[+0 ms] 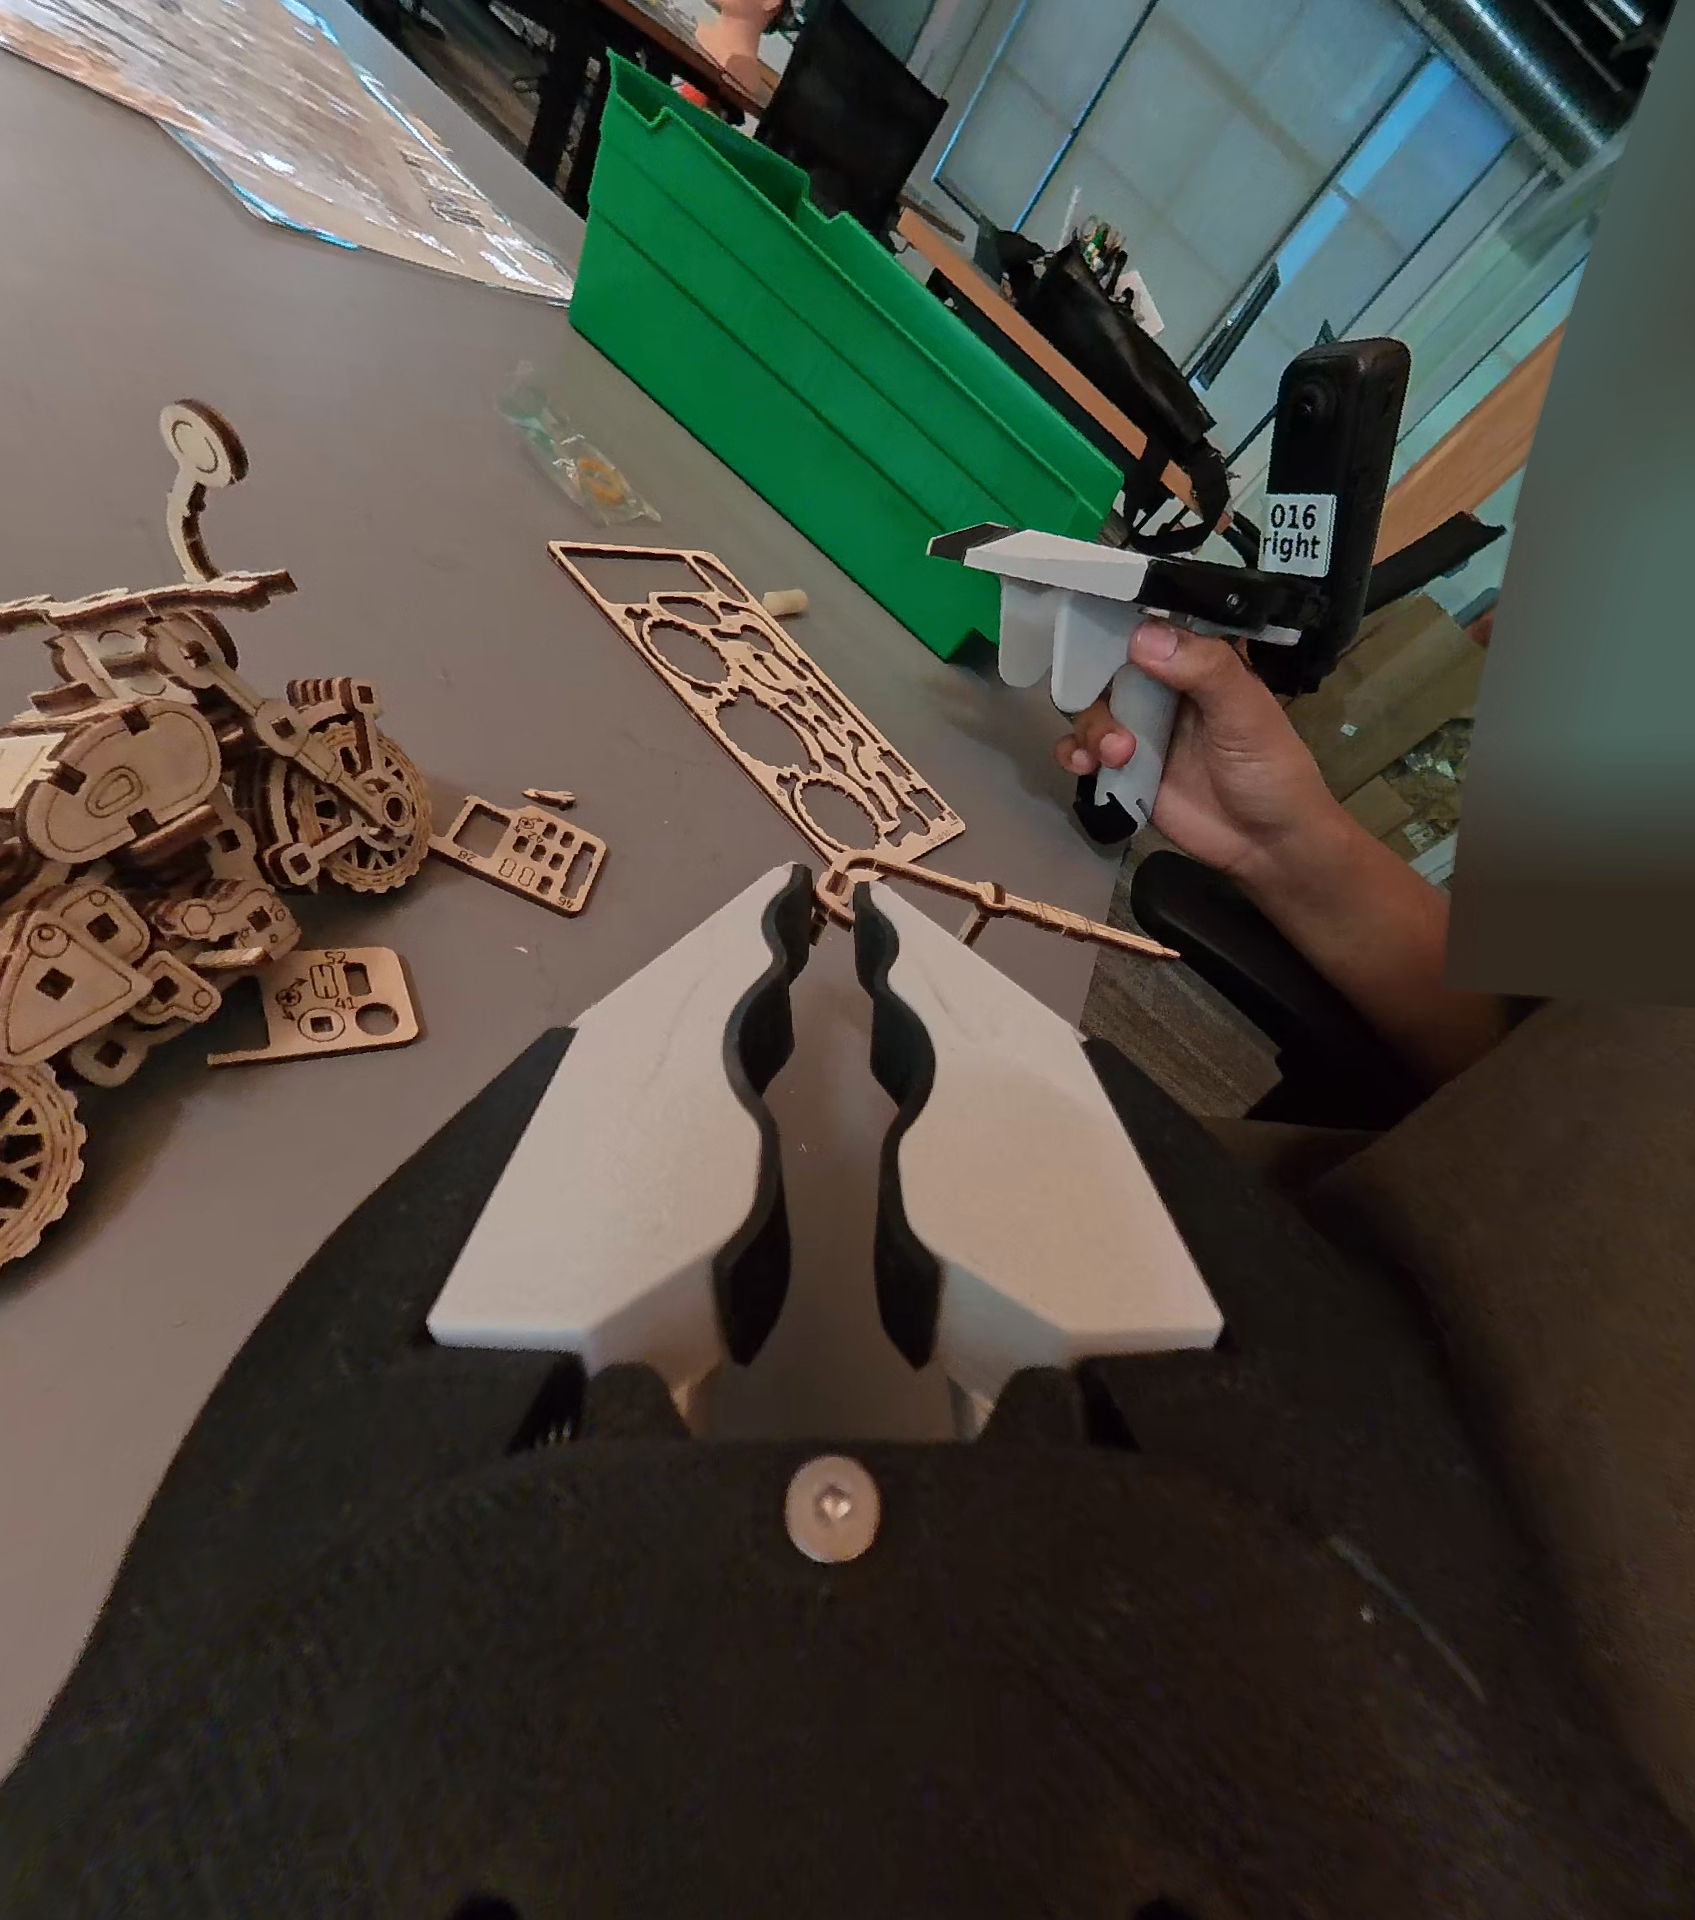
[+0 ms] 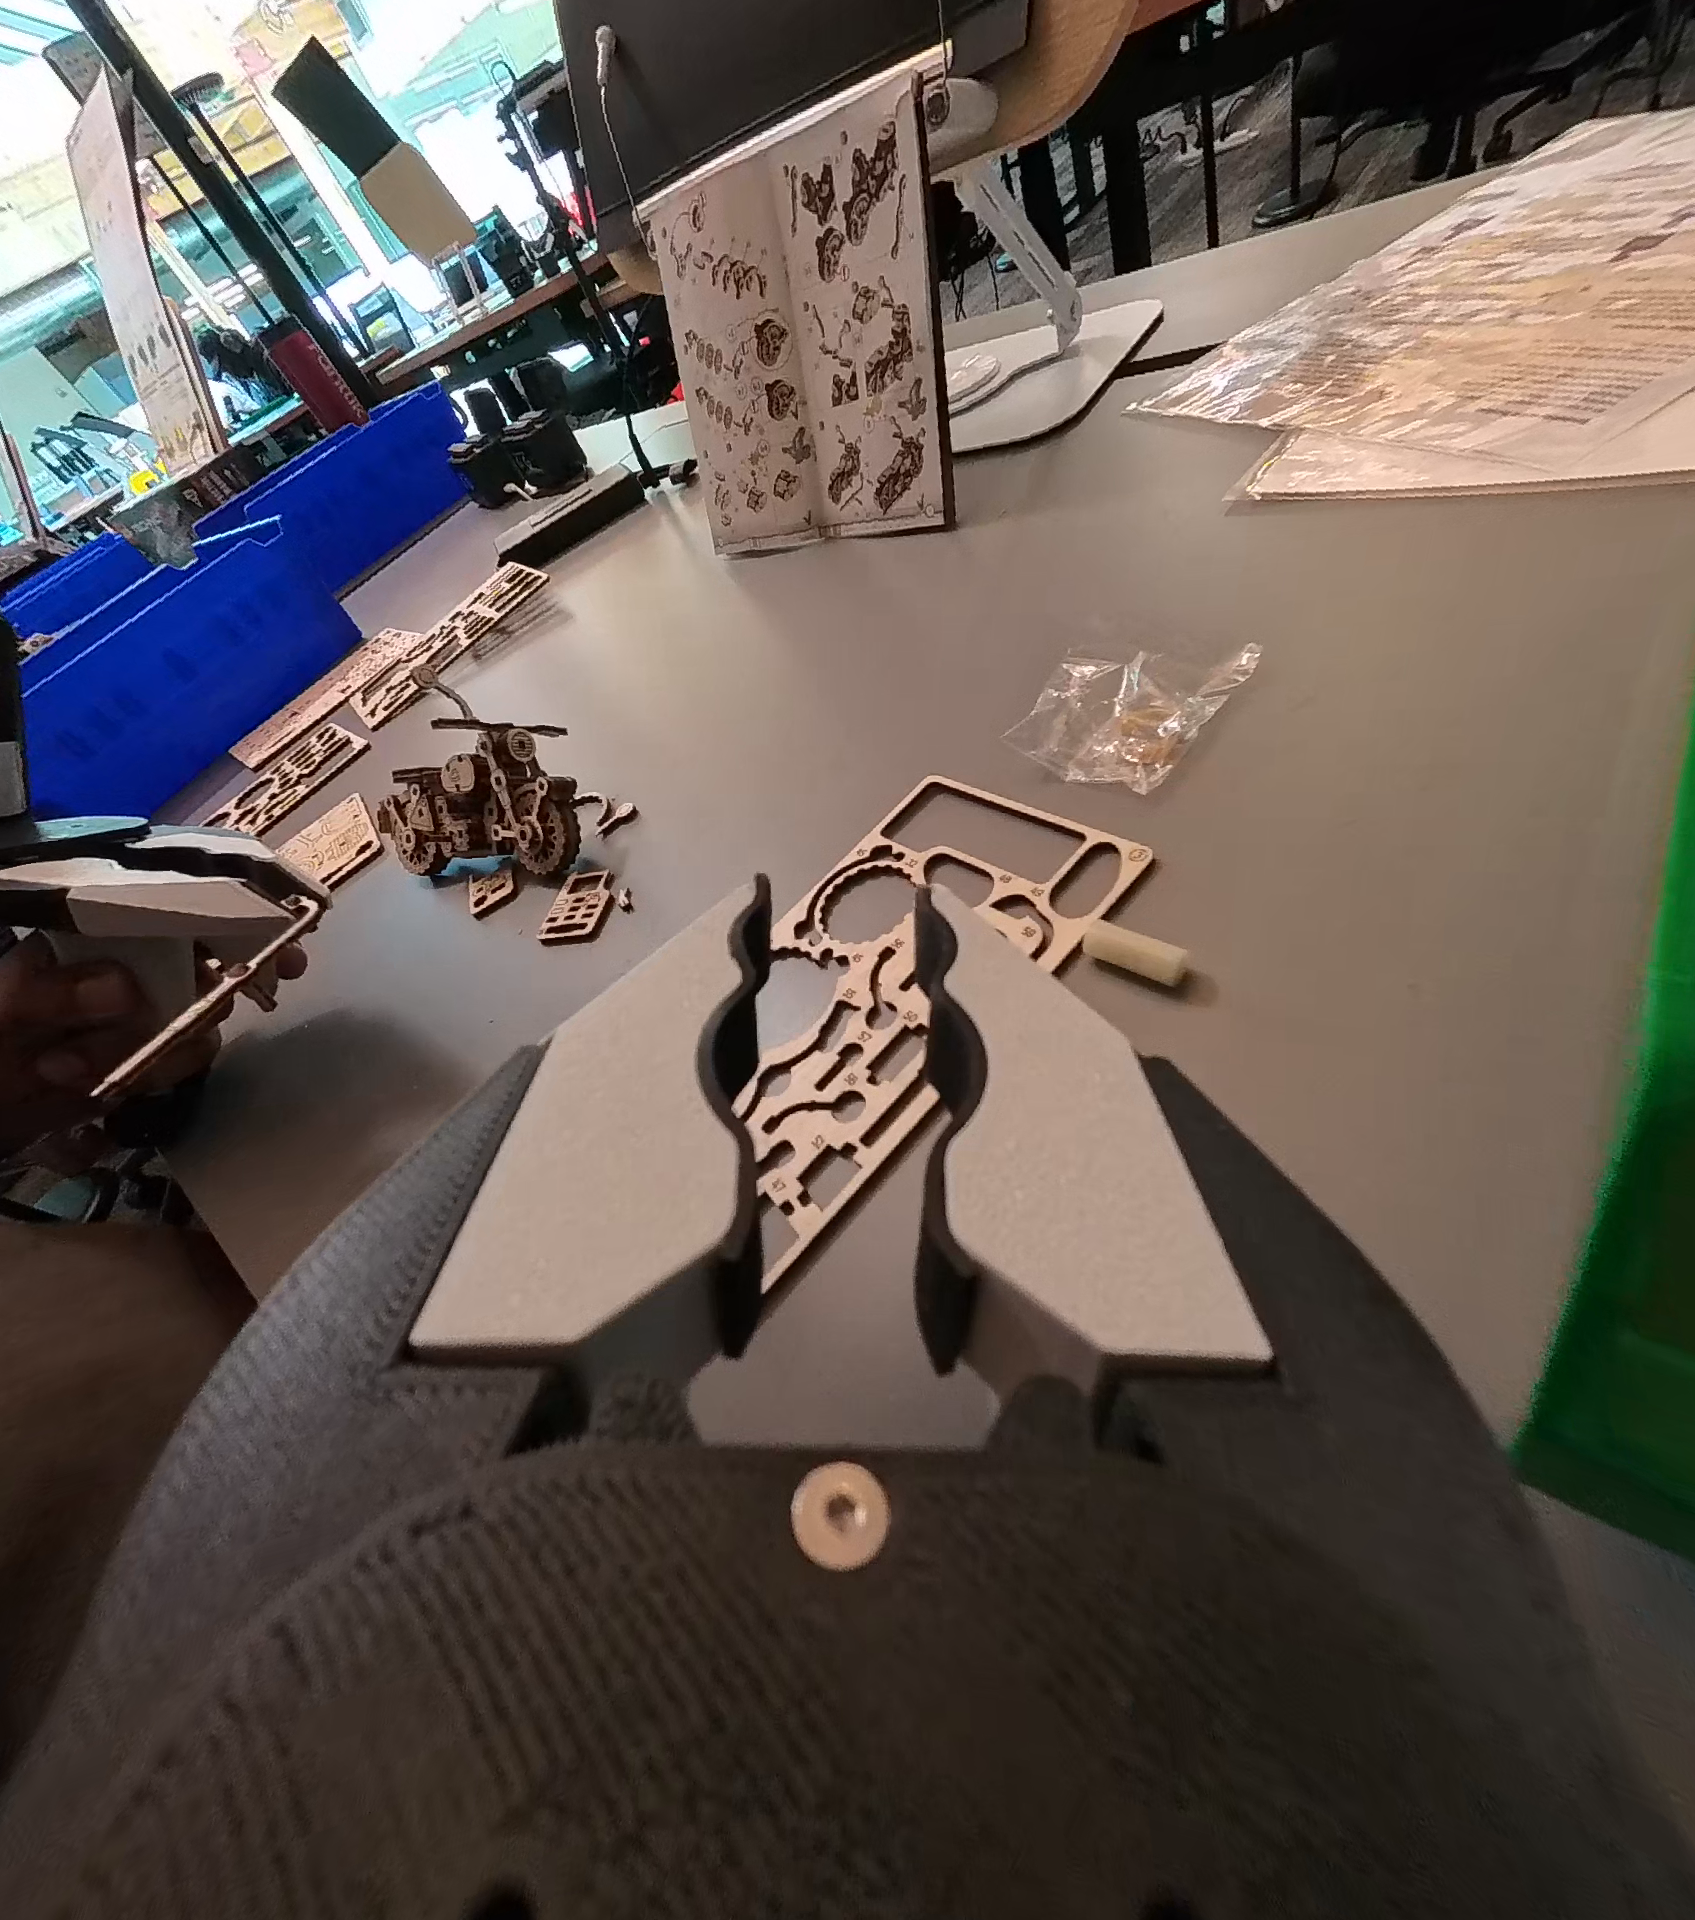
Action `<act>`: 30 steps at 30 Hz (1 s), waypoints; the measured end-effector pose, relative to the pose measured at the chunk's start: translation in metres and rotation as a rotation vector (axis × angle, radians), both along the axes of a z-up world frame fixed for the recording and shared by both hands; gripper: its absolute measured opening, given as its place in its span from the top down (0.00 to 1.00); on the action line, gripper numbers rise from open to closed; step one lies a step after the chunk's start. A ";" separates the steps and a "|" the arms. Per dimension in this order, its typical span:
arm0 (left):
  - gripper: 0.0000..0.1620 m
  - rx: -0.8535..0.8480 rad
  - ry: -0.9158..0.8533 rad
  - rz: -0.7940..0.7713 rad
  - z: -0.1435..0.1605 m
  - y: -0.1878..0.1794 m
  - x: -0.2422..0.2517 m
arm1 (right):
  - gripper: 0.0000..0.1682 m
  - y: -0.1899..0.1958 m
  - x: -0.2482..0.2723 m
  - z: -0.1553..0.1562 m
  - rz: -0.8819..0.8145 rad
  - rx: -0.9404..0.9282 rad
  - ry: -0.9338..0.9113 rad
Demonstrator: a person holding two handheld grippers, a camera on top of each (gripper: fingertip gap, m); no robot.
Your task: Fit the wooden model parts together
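Left gripper (image 1: pixel 830 902) is pinching a thin wooden rod piece (image 1: pixel 1009 906) at its tips, probably to carry it toward the motorcycle model (image 1: pixel 147 810) off to its left. Right gripper (image 2: pixel 841 914) hangs empty, jaws apart, above the punched-out parts sheet (image 2: pixel 988 894).

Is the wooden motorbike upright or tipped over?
Upright. In the right wrist view the motorbike stands on both wheels on the table, handlebars up.

left gripper (image 1: pixel 832 914): fingers pinched | right gripper (image 2: pixel 843 935): fingers parted, empty
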State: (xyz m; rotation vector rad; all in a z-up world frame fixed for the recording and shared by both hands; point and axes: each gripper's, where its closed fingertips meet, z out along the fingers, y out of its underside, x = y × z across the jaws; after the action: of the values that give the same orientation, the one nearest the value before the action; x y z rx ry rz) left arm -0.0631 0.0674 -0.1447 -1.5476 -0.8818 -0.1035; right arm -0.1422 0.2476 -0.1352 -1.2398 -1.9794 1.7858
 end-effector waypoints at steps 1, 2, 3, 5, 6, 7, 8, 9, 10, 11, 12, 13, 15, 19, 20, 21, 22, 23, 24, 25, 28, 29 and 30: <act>0.97 0.000 -0.001 0.000 0.000 0.000 0.000 | 0.85 0.000 0.000 0.000 0.002 0.000 0.000; 0.97 -0.001 -0.001 0.000 0.000 0.000 0.000 | 0.85 -0.001 0.000 0.000 0.004 0.000 0.000; 0.97 -0.002 0.000 0.000 0.000 0.000 0.000 | 0.85 -0.002 0.001 0.000 0.008 0.000 0.001; 0.97 -0.003 0.001 0.000 0.000 0.000 0.000 | 0.85 -0.005 0.002 0.000 0.021 0.007 0.008; 0.97 -0.004 0.000 0.001 0.000 0.000 0.000 | 0.84 -0.008 0.004 0.001 0.033 0.016 0.016; 0.97 -0.005 -0.002 0.000 -0.001 0.000 0.000 | 0.84 -0.012 0.006 0.002 0.053 0.028 0.030; 0.97 -0.006 -0.005 0.000 -0.001 0.001 0.000 | 0.83 -0.018 0.009 0.003 0.077 0.044 0.048; 0.97 -0.005 -0.009 -0.002 -0.002 0.001 0.000 | 0.83 -0.024 0.012 0.003 0.103 0.066 0.069; 0.97 -0.005 -0.014 -0.005 -0.002 0.002 0.000 | 0.83 -0.032 0.016 0.004 0.134 0.089 0.093; 0.97 -0.006 -0.017 -0.008 -0.003 0.002 0.001 | 0.83 -0.040 0.022 0.006 0.169 0.107 0.116; 0.97 -0.009 -0.018 -0.010 -0.003 0.003 0.001 | 0.83 -0.049 0.027 0.007 0.205 0.119 0.137; 0.97 -0.013 -0.018 -0.012 -0.003 0.004 0.002 | 0.83 -0.059 0.034 0.008 0.245 0.122 0.155; 0.97 -0.024 -0.014 -0.018 -0.004 0.005 0.003 | 0.85 -0.080 0.049 0.011 0.328 0.110 0.176; 0.97 -0.051 0.000 -0.038 -0.005 0.011 0.008 | 0.86 -0.115 0.077 0.012 0.468 0.078 0.172; 0.97 -0.062 0.009 -0.042 -0.006 0.012 0.009 | 0.87 -0.121 0.082 0.010 0.494 0.078 0.165; 0.97 -0.072 0.019 -0.047 -0.006 0.013 0.010 | 0.89 -0.127 0.087 0.009 0.514 0.079 0.158; 0.97 -0.083 0.029 -0.051 -0.006 0.015 0.012 | 0.91 -0.131 0.090 0.008 0.527 0.081 0.148; 0.97 -0.092 0.038 -0.056 -0.006 0.016 0.013 | 0.92 -0.134 0.091 0.006 0.531 0.081 0.133; 0.97 -0.100 0.046 -0.061 -0.006 0.018 0.015 | 0.92 -0.137 0.092 0.005 0.529 0.075 0.113; 0.97 -0.110 0.056 -0.067 -0.006 0.019 0.017 | 0.92 -0.140 0.093 0.004 0.529 0.063 0.086; 0.97 -0.156 0.099 -0.085 -0.007 0.025 0.023 | 0.92 -0.148 0.097 -0.001 0.537 0.028 -0.010; 0.97 -0.174 0.120 -0.090 -0.007 0.027 0.025 | 0.92 -0.150 0.099 -0.003 0.545 0.028 -0.034; 0.97 -0.192 0.140 -0.092 -0.008 0.028 0.027 | 0.92 -0.151 0.101 -0.006 0.550 0.039 -0.051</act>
State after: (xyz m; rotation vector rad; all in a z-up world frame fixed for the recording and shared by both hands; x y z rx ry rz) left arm -0.0363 0.0953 -0.1524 -1.7526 -0.7262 0.0245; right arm -0.0416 0.0966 -0.1416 -0.7765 -2.5520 1.9330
